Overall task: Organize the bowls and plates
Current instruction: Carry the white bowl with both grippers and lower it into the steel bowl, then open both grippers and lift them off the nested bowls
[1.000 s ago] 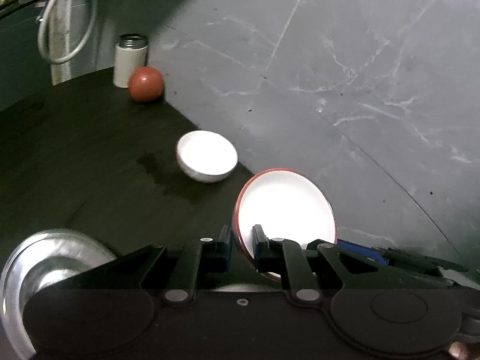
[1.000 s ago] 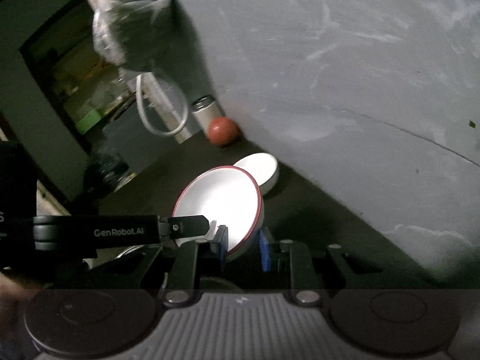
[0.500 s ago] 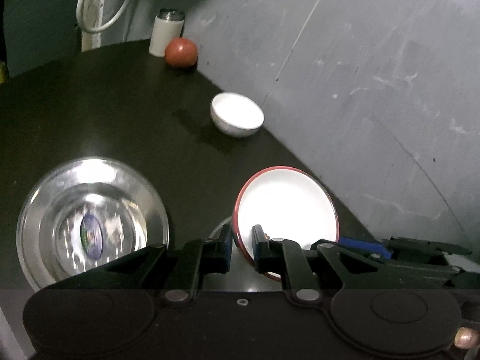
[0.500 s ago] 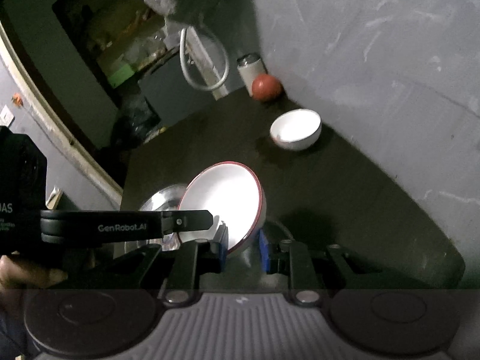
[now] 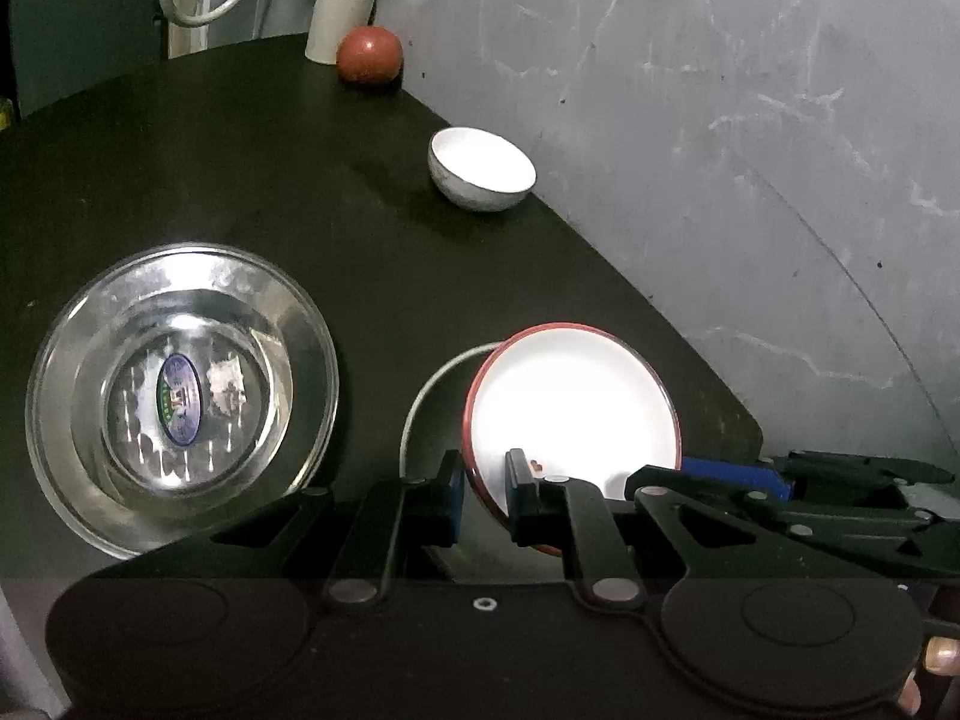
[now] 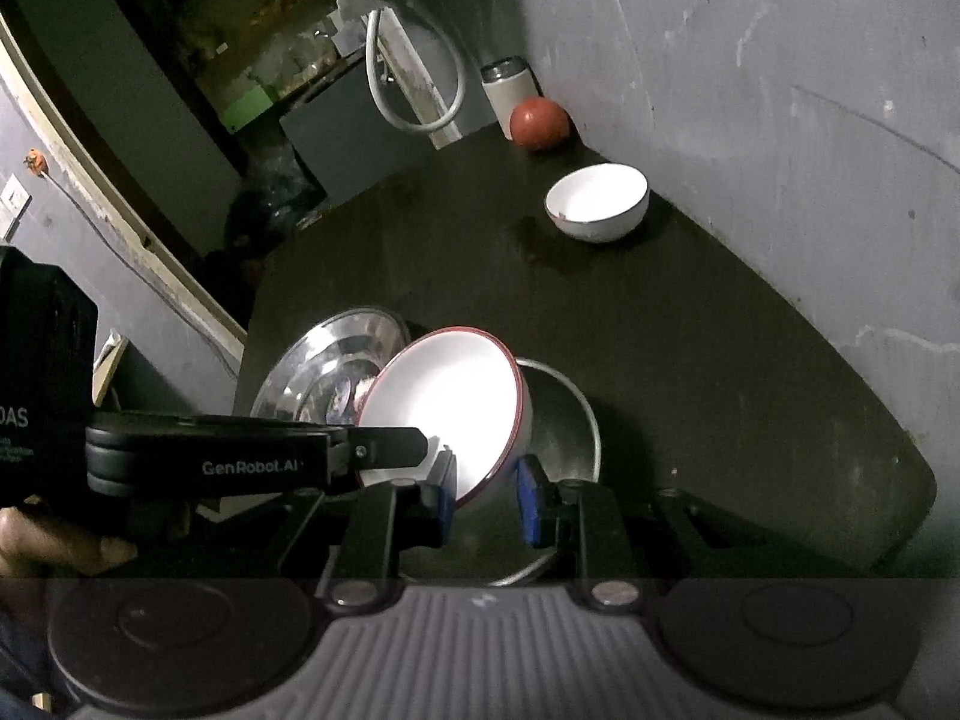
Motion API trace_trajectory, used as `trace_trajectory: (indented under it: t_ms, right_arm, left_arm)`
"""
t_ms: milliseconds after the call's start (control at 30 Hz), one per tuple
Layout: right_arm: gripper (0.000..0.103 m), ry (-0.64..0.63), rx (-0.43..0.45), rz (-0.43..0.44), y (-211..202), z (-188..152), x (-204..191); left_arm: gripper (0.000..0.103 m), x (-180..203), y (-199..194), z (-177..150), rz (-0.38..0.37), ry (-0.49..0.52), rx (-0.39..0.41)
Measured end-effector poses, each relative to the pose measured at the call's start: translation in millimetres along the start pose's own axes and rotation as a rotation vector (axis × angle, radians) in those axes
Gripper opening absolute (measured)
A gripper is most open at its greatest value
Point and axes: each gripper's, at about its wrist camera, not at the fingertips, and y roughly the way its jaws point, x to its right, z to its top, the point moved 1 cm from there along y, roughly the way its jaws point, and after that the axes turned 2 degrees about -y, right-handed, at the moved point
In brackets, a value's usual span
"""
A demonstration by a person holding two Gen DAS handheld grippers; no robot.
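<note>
Dark table (image 5: 240, 180): steel plate (image 5: 180, 396), white bowl (image 5: 482, 176), ball (image 5: 368, 54).

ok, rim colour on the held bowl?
Red rim on the white bowl; clearest in the left wrist view.

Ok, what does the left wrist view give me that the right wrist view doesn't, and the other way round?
Only the left wrist view shows the steel plate whole, with the sticker at its centre; the right wrist view has it half hidden behind the bowl.

Only the right wrist view shows the room beyond the table, a wall socket, and the hand on the left gripper.

Both show the red-rimmed bowl gripped by its rim from two sides, held tilted over a second steel plate, plus the white bowl, the red ball and the canister by the wall.
</note>
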Motion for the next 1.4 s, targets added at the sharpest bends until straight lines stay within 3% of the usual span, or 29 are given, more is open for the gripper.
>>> trace_trajectory:
  t_ms: [600, 1400]
  right_arm:
    - [0.025, 0.031, -0.065, -0.024, 12.3, -4.5, 9.0]
    - [0.024, 0.014, -0.115, -0.051, 23.2, 3.0, 7.6]
  left_arm:
    - [0.016, 7.2, 23.1, 1.5, 0.068, -0.01, -0.098]
    - [0.019, 8.7, 28.2, 9.6, 0.102, -0.01, -0.123]
